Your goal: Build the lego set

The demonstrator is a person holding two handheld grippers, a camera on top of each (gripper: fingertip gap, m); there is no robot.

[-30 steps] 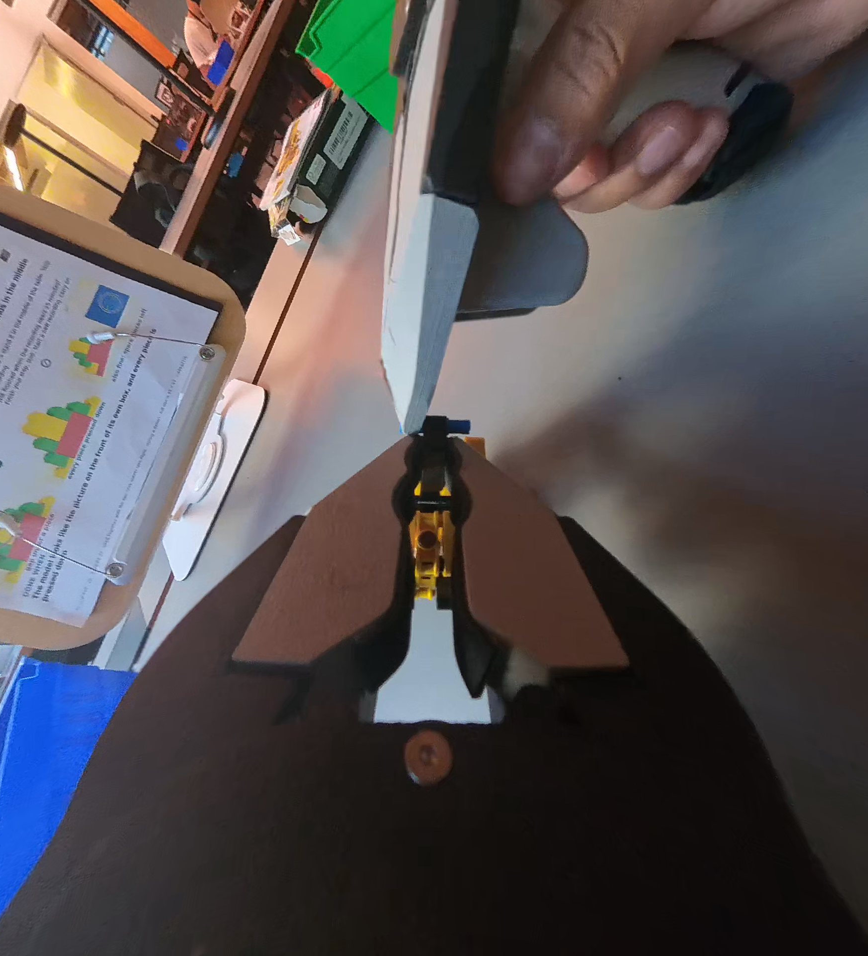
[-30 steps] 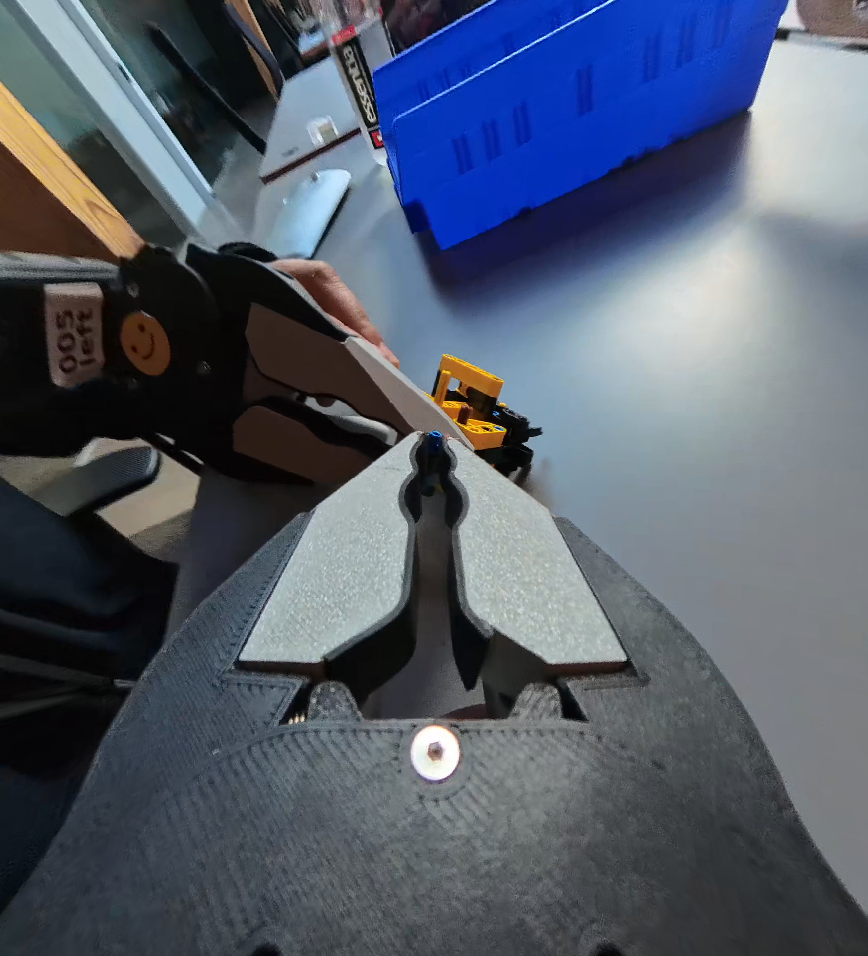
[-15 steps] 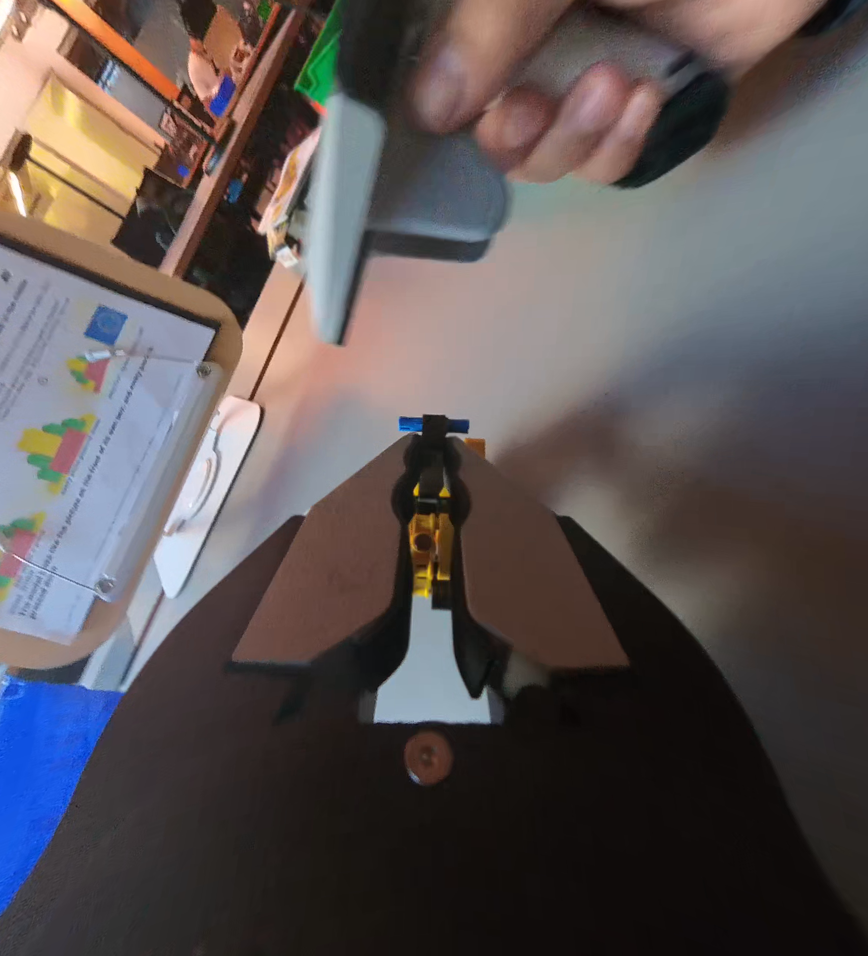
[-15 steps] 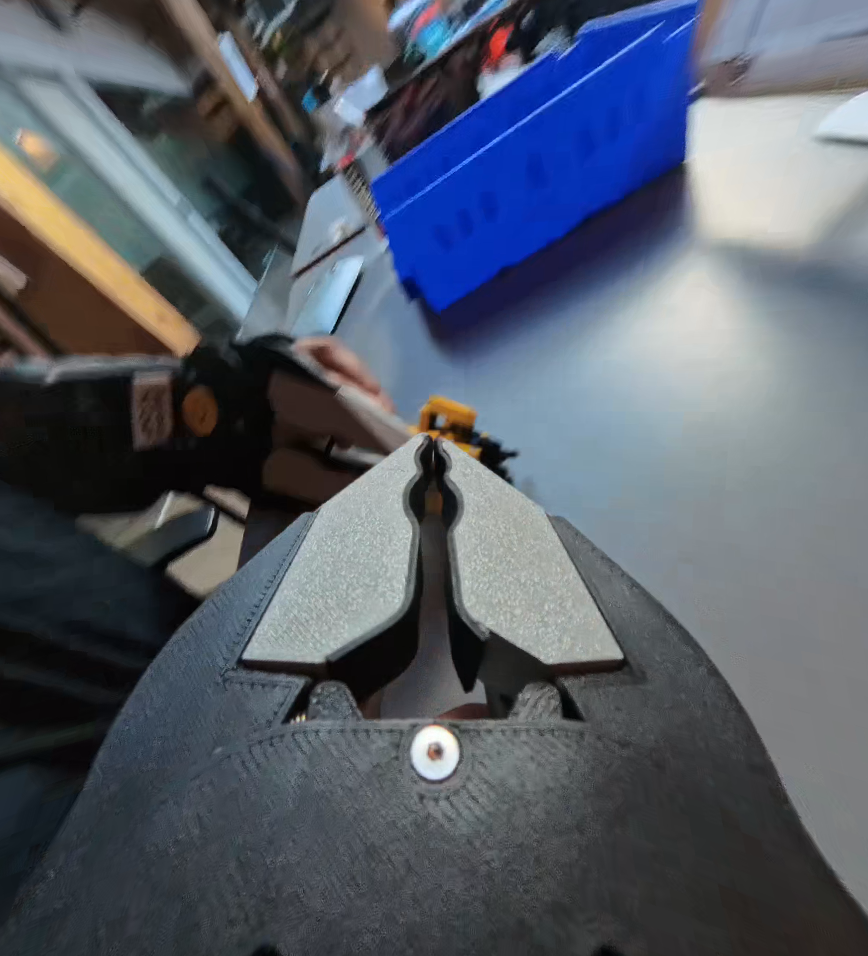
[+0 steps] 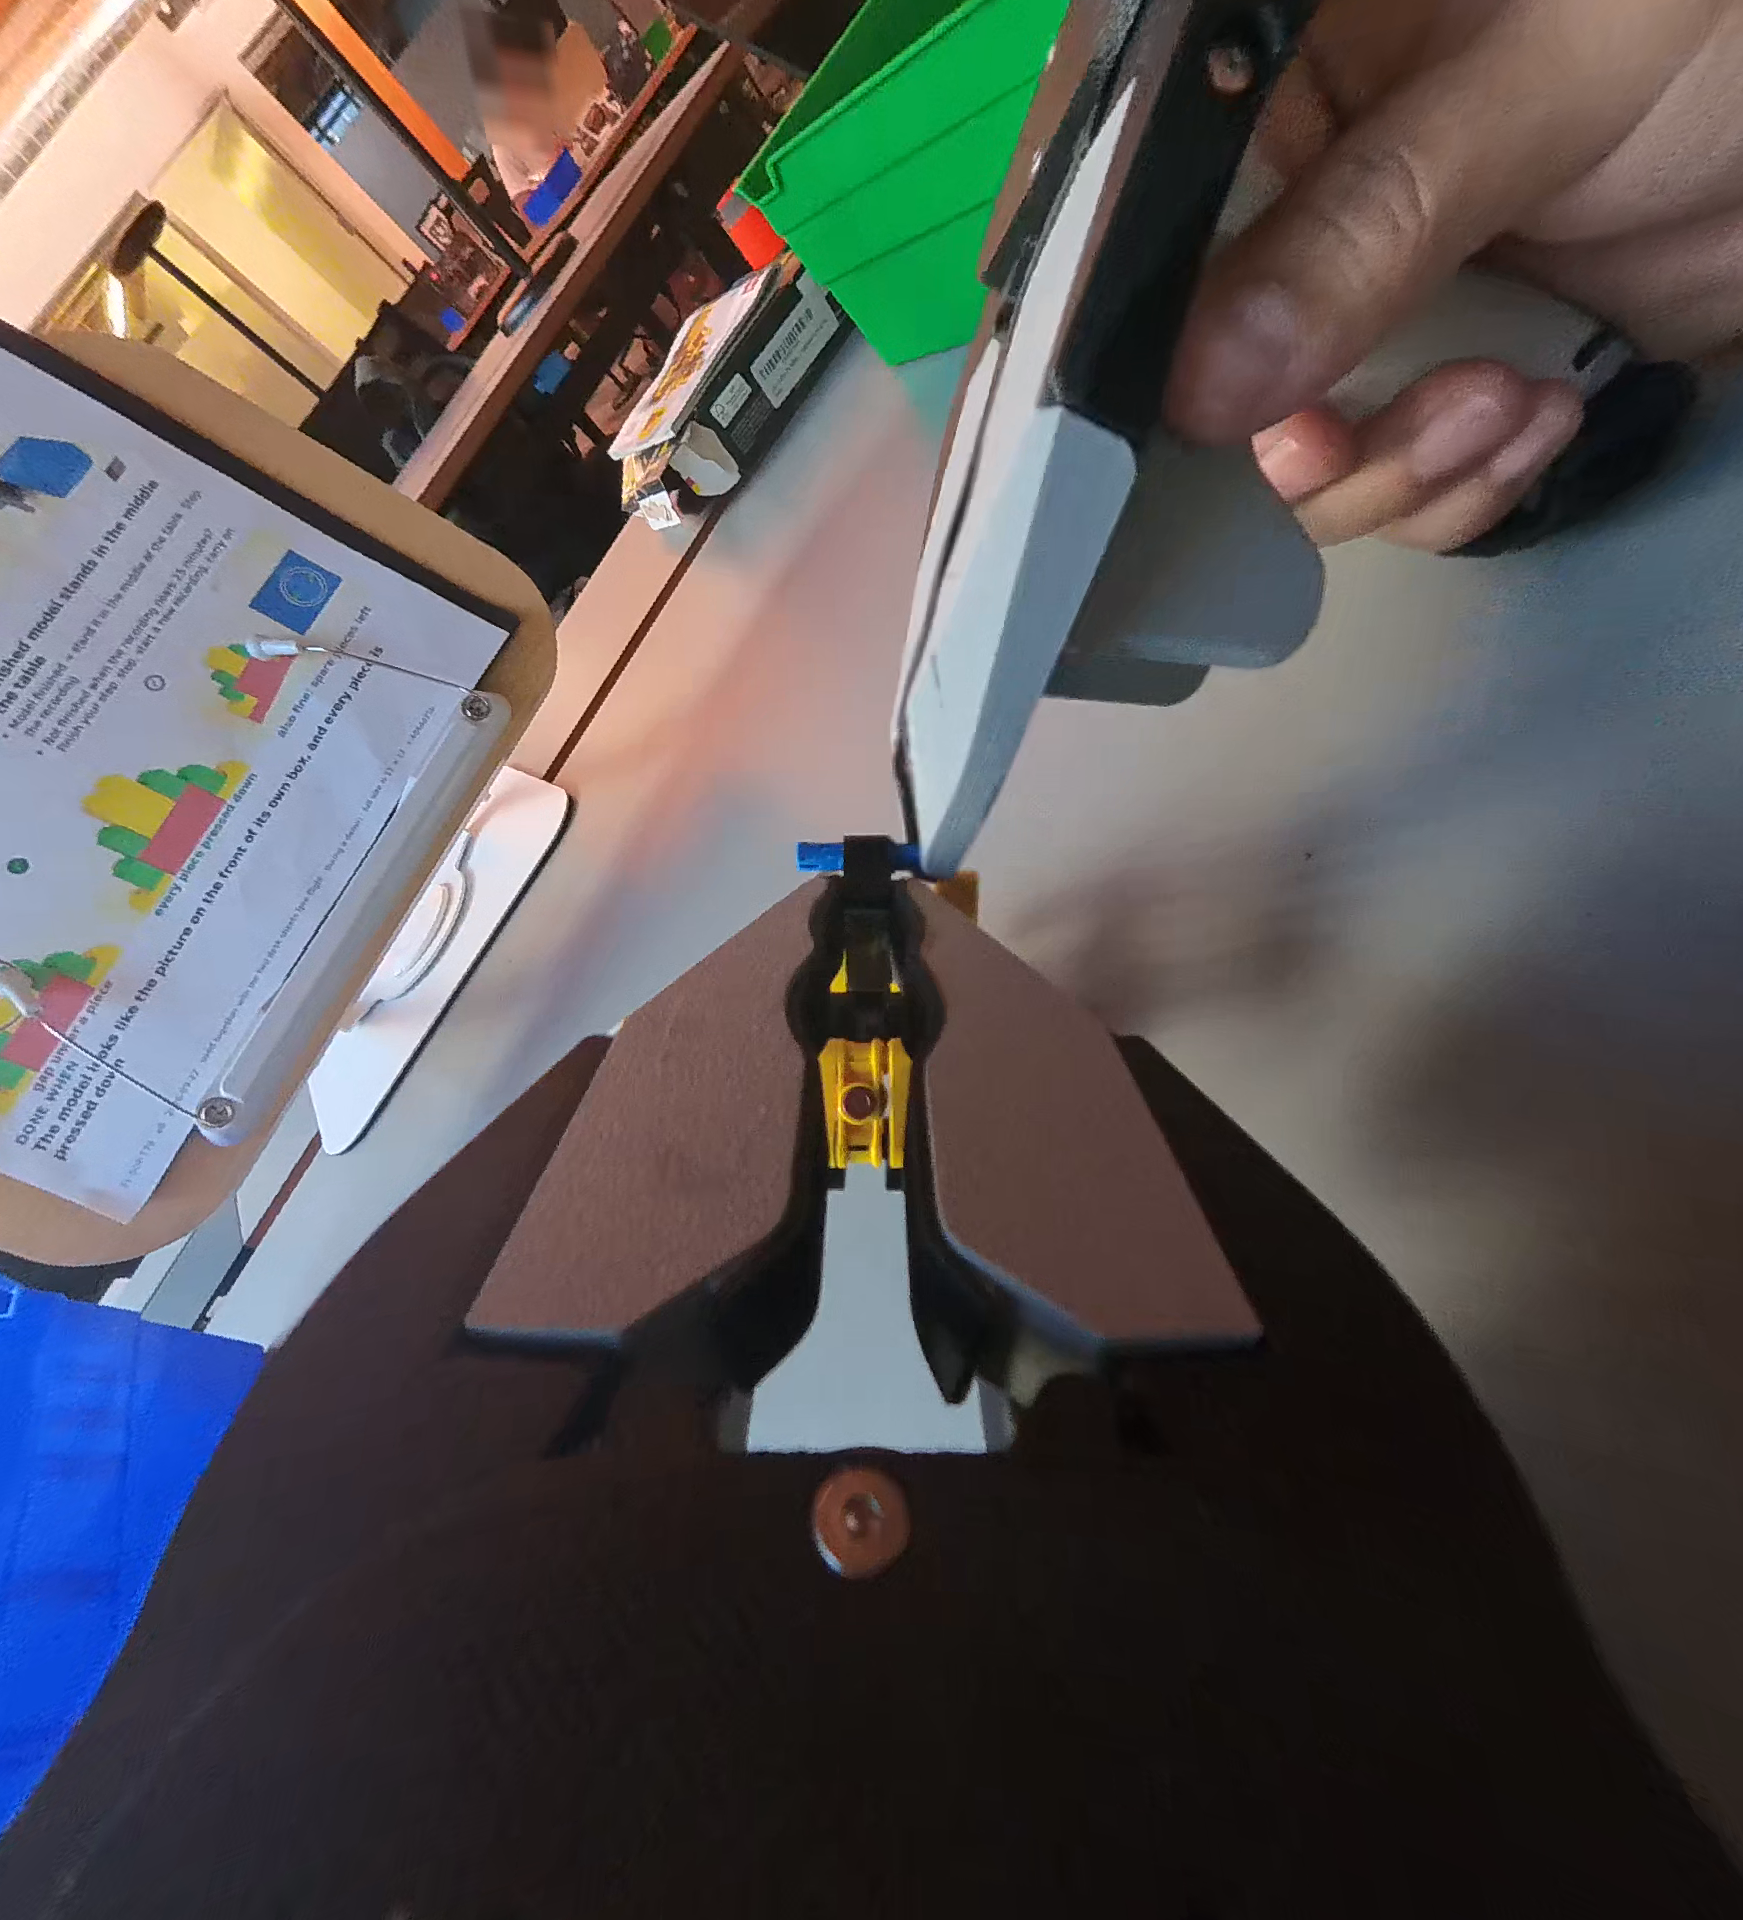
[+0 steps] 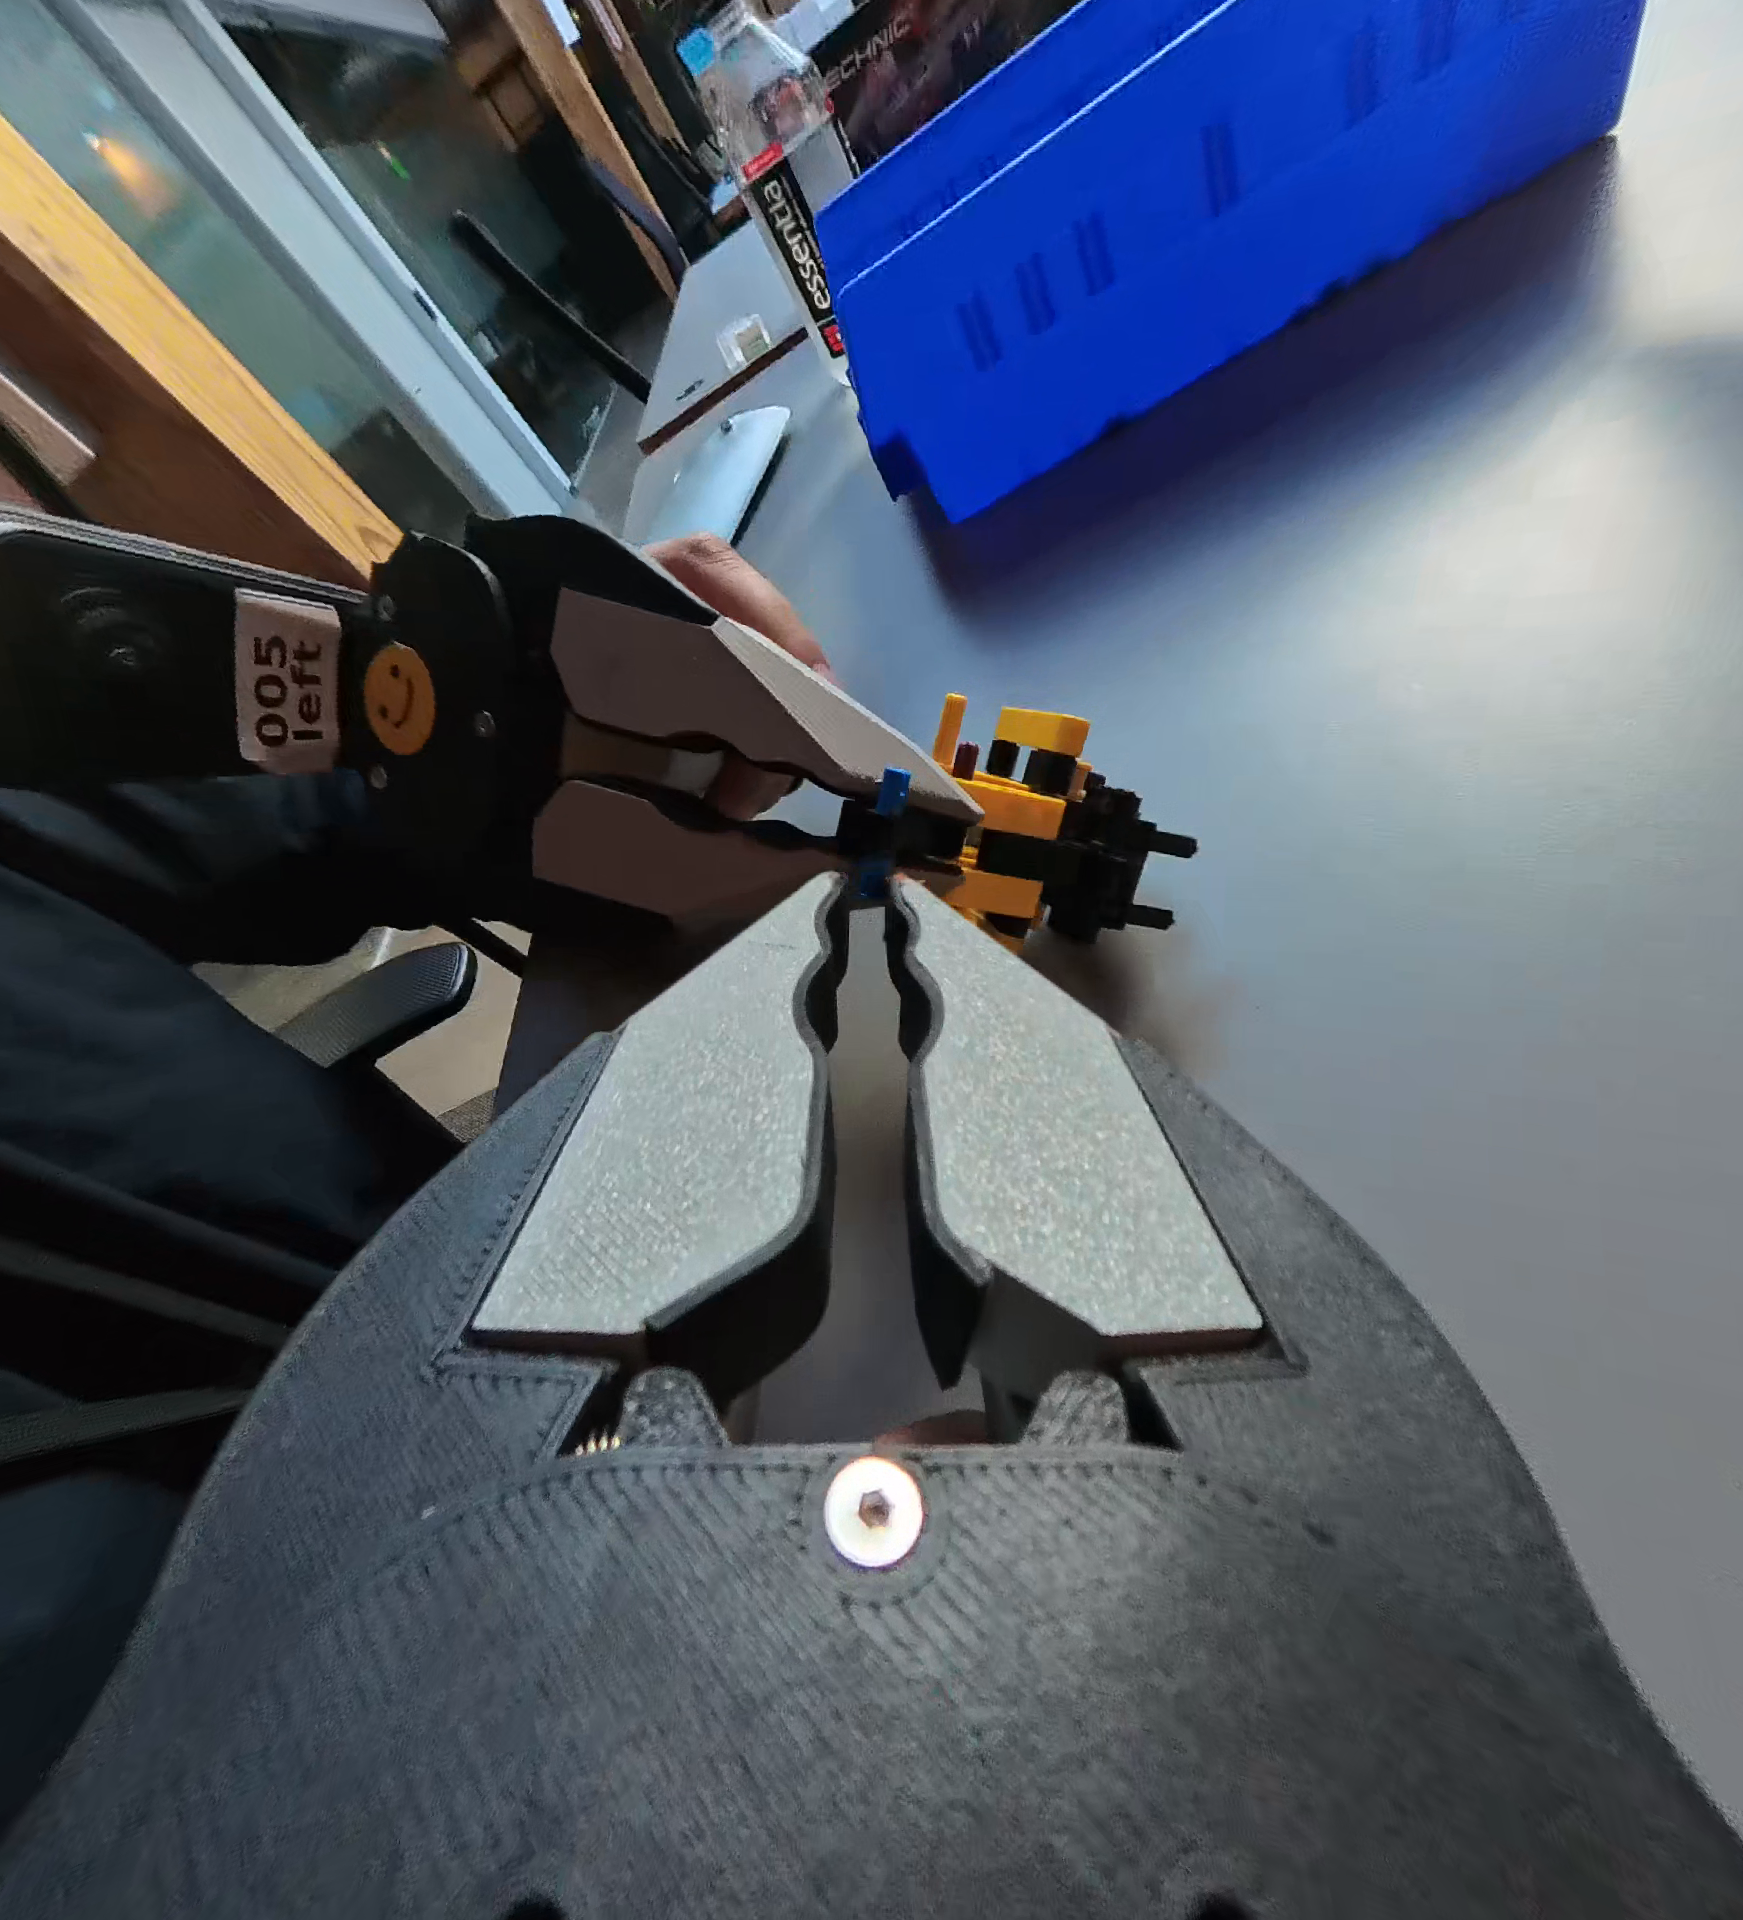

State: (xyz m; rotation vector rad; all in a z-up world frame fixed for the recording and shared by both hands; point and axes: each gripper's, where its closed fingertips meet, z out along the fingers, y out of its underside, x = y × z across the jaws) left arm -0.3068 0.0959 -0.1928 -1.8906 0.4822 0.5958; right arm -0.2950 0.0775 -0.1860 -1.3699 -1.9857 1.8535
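A small yellow and black lego model [image 6: 1033, 831] is held just above the grey table [image 6: 1469, 935]. My left gripper [image 5: 865, 896] is shut on it; a yellow part [image 5: 859, 1101] shows between its brown fingers. A blue pin [image 5: 815, 854] sits crosswise in a black piece [image 5: 865, 857] at the left gripper's tip. My right gripper [image 6: 867, 896] comes in from the side, its tips closed on the near end of the blue pin [image 6: 888, 792]. In the left wrist view the right gripper [image 5: 940, 862] meets the pin's right end. The left gripper [image 6: 950, 821] also shows in the right wrist view.
A blue bin [image 6: 1210, 260] stands farther back on the table, with a bottle [image 6: 794, 239] behind it. A clipboard with an instruction sheet [image 5: 171, 779] stands on a white base [image 5: 451, 935] at the left. A green bin [image 5: 898, 177] and boxes [image 5: 742, 364] lie beyond. Only a small space, under 4 cm, lies between the two pairs of fingers.
My right gripper left the pin and pulled away half a second ago. Now it has come back and closed on the other end of the blue pin. The left gripper stayed still.
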